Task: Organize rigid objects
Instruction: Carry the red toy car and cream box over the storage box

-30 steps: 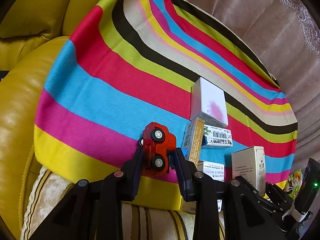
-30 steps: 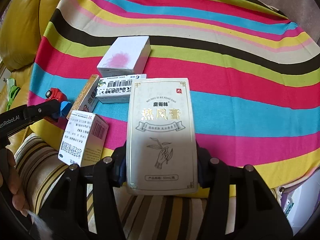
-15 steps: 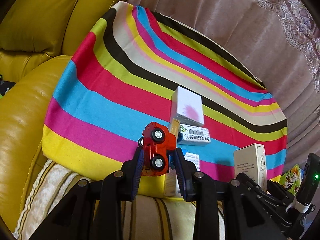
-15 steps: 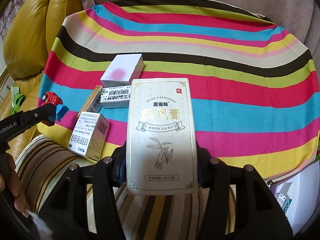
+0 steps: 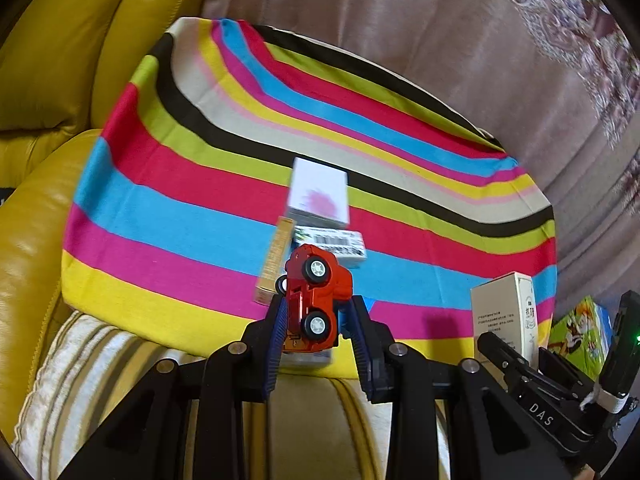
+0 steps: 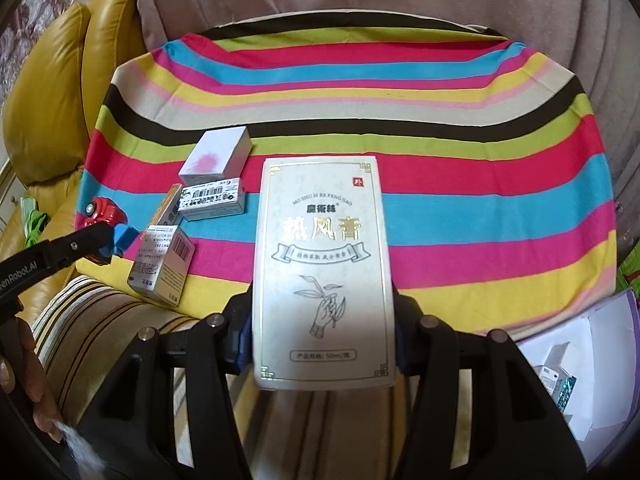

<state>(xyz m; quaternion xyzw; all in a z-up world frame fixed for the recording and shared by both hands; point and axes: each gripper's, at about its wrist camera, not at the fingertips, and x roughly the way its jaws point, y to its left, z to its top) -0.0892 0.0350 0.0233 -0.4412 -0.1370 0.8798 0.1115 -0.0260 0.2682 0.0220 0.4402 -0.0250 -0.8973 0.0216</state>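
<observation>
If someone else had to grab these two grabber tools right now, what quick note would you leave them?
Left gripper: shut on the red toy car, held above the near edge of the striped cloth.
Right gripper: shut on the tall cream box, also off the cloth.
On the cloth, clustered at its left side in the right wrist view: white box with pink smudge, barcode box, narrow orange box, silver box.
Done: car and cream box picked up.
Left: set both down somewhere tidy; the four boxes look unsorted. Where things should end up is not shown.
</observation>
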